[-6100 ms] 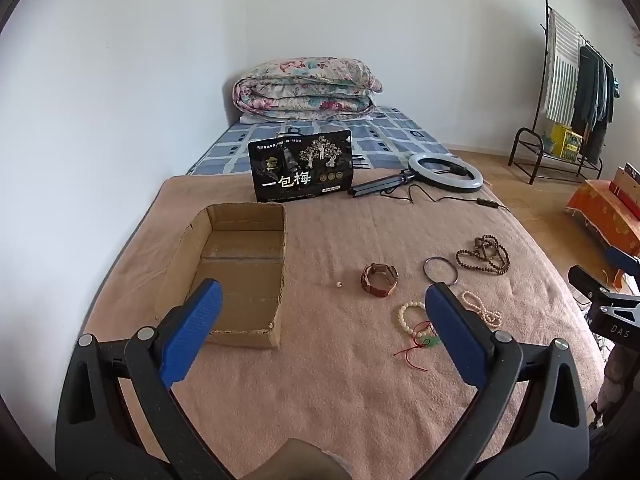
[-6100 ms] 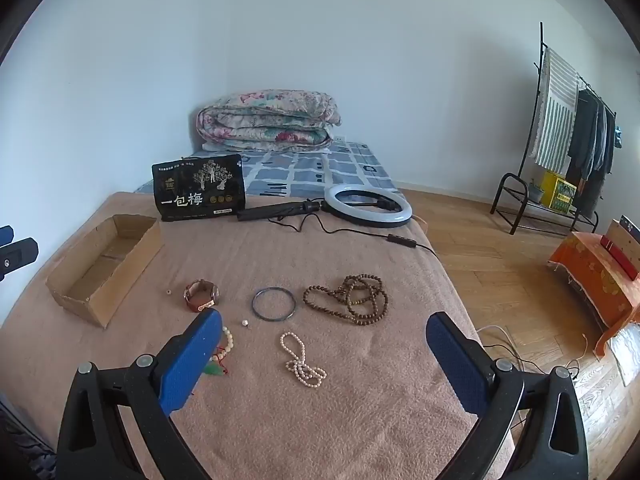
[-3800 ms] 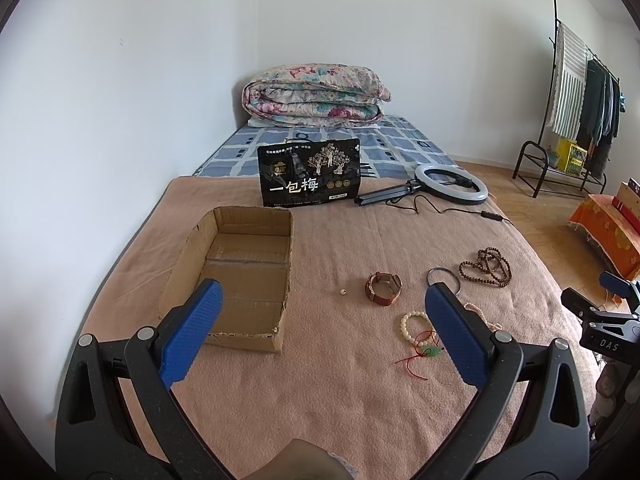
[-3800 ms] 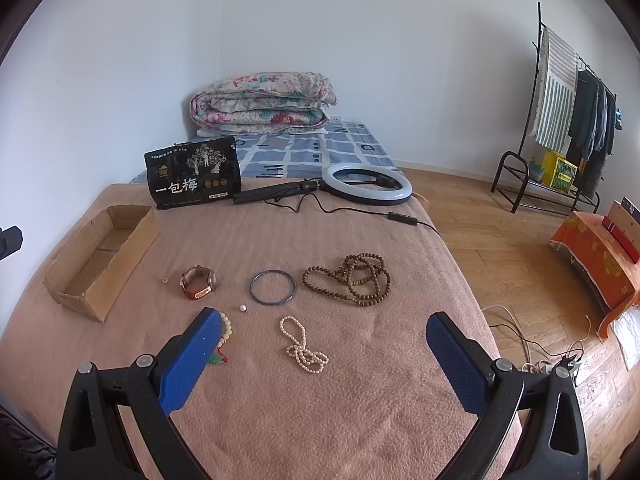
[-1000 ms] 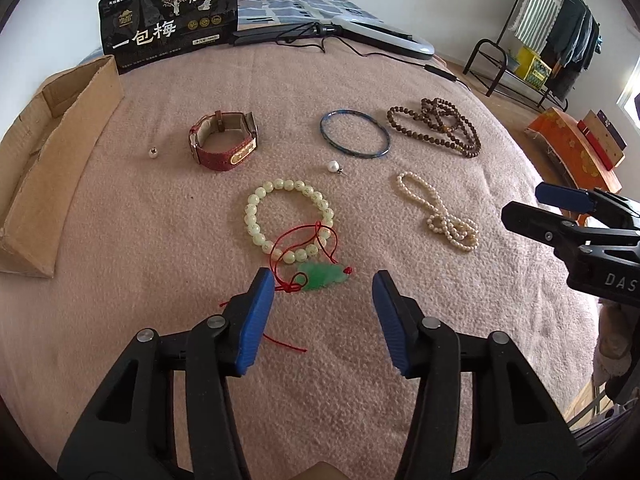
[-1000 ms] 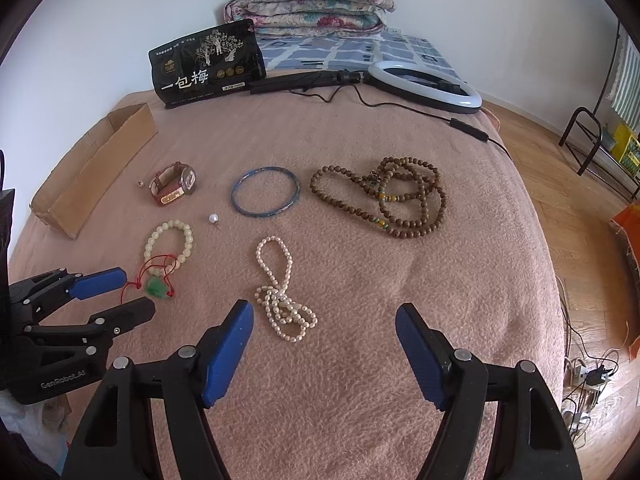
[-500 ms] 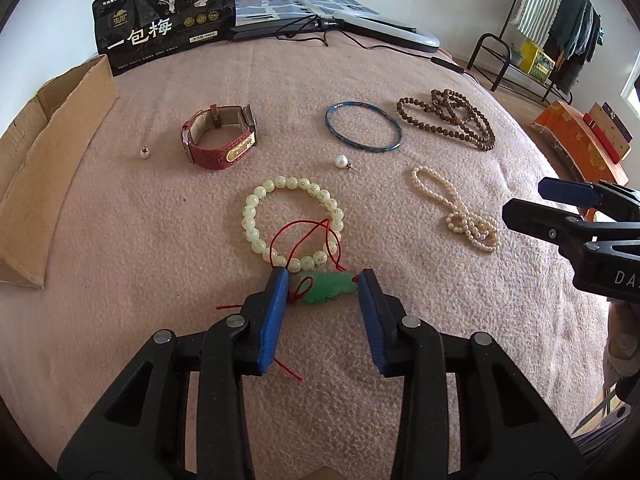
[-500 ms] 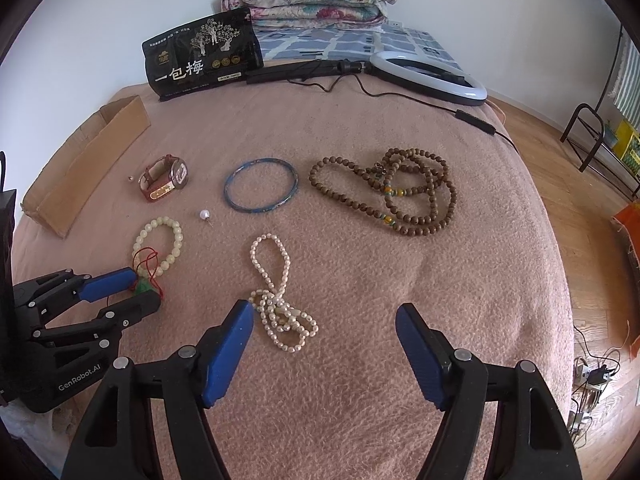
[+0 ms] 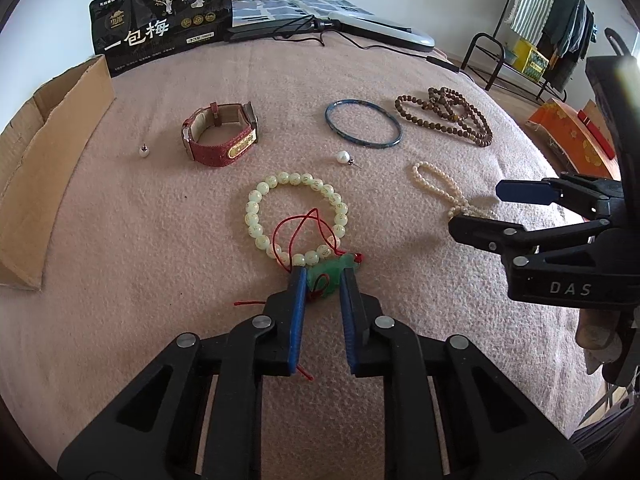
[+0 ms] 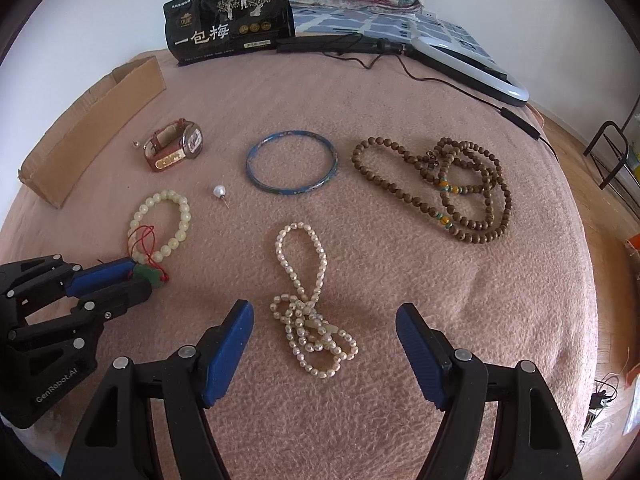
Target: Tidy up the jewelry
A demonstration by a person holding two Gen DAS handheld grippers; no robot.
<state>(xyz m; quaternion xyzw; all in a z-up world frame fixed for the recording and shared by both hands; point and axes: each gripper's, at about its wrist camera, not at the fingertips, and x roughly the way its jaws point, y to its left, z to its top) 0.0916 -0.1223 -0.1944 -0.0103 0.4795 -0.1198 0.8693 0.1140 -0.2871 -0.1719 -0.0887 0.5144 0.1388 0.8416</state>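
Note:
Jewelry lies on a pink blanket. My left gripper (image 9: 323,274) is closed on the green jade pendant (image 9: 331,270) with its red cord (image 9: 296,228), which overlaps a pale bead bracelet (image 9: 296,216). It also shows in the right wrist view (image 10: 138,276). My right gripper (image 10: 324,322) is open, its jaws either side of the pearl necklace (image 10: 306,300), which also shows in the left wrist view (image 9: 444,188). A blue bangle (image 10: 292,166), brown bead necklace (image 10: 436,188), red watch (image 9: 222,134) and two pearl studs (image 9: 344,157) (image 9: 143,151) lie beyond.
A cardboard box (image 9: 44,148) stands at the left. A black snack bag (image 9: 160,16), a ring light (image 10: 468,68) with its cable and folded quilts lie at the back. A clothes rack (image 9: 548,20) stands right of the bed.
My left gripper has dropped to the blanket and its jaws have narrowed onto the green pendant. My right gripper has come lower and closer over the pearl necklace, still open.

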